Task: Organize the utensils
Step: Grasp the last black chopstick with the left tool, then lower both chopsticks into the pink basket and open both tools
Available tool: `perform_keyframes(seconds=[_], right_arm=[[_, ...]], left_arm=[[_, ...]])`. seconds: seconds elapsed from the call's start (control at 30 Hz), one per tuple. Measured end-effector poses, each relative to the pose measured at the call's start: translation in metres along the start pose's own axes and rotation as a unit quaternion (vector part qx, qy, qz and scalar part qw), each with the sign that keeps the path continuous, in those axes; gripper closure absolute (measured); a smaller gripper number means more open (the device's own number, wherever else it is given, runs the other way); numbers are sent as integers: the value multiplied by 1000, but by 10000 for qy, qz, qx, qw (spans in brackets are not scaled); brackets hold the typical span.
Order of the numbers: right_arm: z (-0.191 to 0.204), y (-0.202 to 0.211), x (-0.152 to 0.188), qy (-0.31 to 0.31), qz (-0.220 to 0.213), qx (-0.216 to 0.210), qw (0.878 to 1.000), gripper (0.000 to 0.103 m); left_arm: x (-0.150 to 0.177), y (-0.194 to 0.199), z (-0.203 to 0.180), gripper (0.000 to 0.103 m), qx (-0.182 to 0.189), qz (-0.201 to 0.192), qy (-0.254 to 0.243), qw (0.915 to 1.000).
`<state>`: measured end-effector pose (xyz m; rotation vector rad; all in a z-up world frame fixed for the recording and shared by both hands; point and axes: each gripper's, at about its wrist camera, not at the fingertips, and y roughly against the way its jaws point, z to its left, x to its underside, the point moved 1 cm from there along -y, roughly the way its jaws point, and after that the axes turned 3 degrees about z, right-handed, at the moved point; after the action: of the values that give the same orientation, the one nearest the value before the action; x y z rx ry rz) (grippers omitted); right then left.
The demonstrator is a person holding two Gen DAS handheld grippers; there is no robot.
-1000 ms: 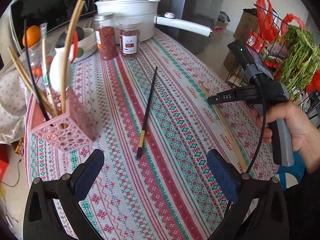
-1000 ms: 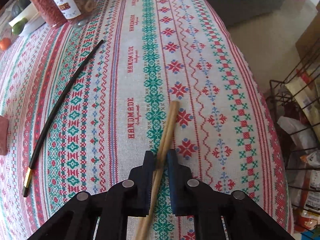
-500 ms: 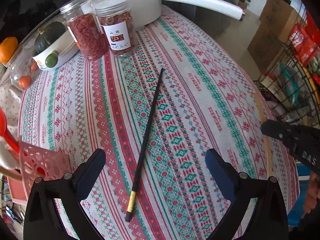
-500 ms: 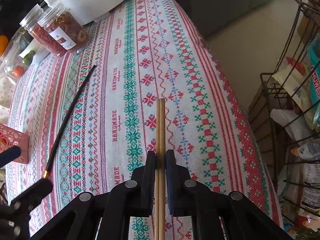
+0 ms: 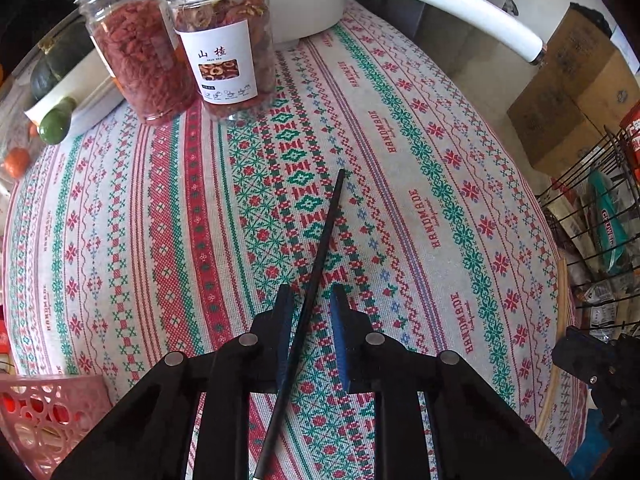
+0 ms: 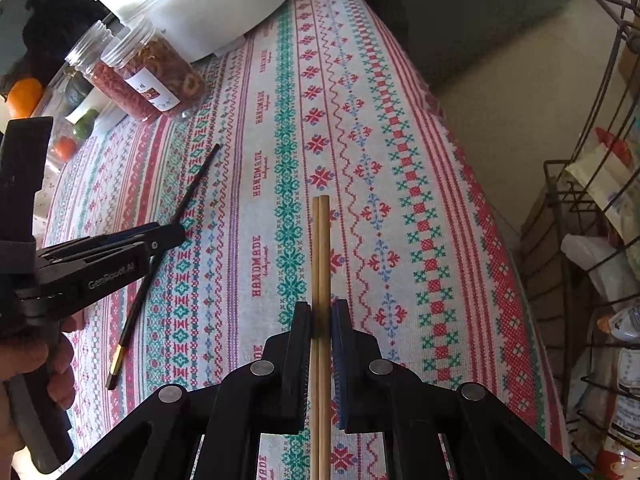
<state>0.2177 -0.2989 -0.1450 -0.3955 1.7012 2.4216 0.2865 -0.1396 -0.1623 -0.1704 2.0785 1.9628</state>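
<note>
Noting left gripper (image 5: 310, 312) low over the tablecloth (image 5: 440, 200), pads either side of the black chopstick (image 5: 324, 232). Narrow gap, cloth showing between right pad and stick, so not clamped. — K.

Agreed. Stick flat on the cloth, thin end running off toward 1 o'clock in the left wrist view. Right side? — M.

Logging right gripper (image 6: 321, 320) closed tight on a pair of wooden chopsticks (image 6: 321, 248), tips side by side, pointing to 12 o'clock, held above the cloth. — K.

Confirmed. From the right wrist view, black stick out at 9 to 10 o'clock, gold-banded end down at 8 o'clock, well apart from the wooden pair. — M.

Surroundings, left wrist view: two clear jars (image 5: 180, 48) of dried red fruit at 11 o'clock, touching each other; pink lattice basket (image 5: 44, 412) at 8 o'clock; white pot handle (image 5: 460, 12) at 1 o'clock. — K.

Contents of basket unclear. — M.
</note>
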Motion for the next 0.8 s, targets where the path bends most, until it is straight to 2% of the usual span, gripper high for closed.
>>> perform_keyframes(seconds=[0.07, 0.13, 0.27, 0.5, 0.63, 0.8], right_arm=[[3, -1, 0, 19, -2, -15, 10000, 95], [6, 0, 0, 46, -4, 2, 10000, 95], [9, 2, 2, 61, -48, 92, 9999, 95], [19, 26, 10, 7, -335, 56, 9994, 95], [31, 45, 17, 75, -539, 8, 9985, 95], [52, 68, 30, 244, -839, -43, 9962, 95]], left_arm=[[-2, -1, -2, 95, -96, 19, -127, 9999], [-3, -2, -4, 96, -124, 40, -199, 9997], [11, 17, -8, 98, 50, -226, -334, 9992], [57, 83, -10, 98, 369, -766, -693, 9940], [86, 121, -1, 98, 575, -1131, -722, 9893], [120, 164, 17, 98, 661, -1625, -750, 9816]])
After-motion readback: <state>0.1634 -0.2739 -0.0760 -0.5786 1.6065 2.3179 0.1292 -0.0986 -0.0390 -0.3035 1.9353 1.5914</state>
